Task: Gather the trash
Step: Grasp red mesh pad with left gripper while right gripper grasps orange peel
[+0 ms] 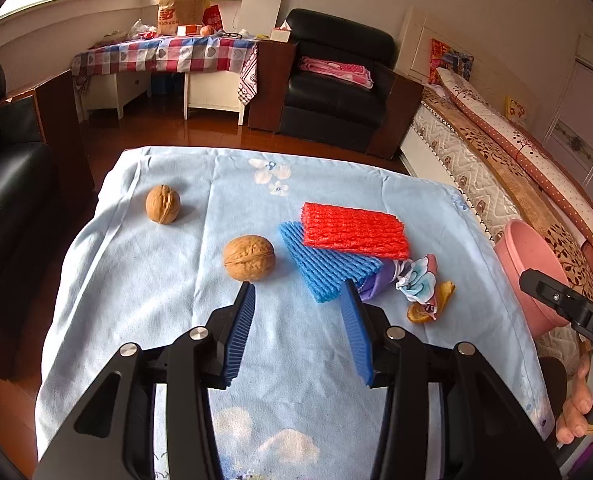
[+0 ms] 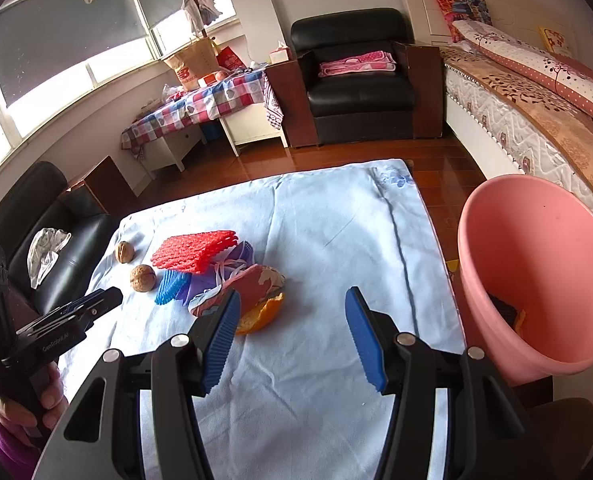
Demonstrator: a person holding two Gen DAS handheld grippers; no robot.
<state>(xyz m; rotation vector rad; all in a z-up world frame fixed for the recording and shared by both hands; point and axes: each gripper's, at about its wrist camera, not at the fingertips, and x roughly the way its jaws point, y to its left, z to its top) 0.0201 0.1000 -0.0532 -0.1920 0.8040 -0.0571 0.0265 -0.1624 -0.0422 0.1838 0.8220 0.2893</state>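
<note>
Trash lies in a heap on the light blue cloth (image 1: 144, 280): a red foam net (image 1: 354, 232) on top of a blue foam net (image 1: 324, 264), a purple wrapper (image 1: 376, 280), a crumpled printed wrapper (image 1: 418, 280) and an orange peel (image 1: 432, 304). My left gripper (image 1: 298, 289) is open just short of the blue net, with a walnut (image 1: 249, 258) at its left fingertip. My right gripper (image 2: 293, 294) is open above bare cloth. The orange peel (image 2: 260, 316) and crumpled wrapper (image 2: 248, 284) sit beside its left finger. A pink bin (image 2: 528, 272) stands at the right.
A second walnut (image 1: 163, 204) lies farther back left on the cloth. The pink bin holds dark and orange scraps (image 2: 508, 314). A bed (image 2: 536, 120) runs behind the bin, and black armchairs (image 2: 356, 80) stand at the back and left.
</note>
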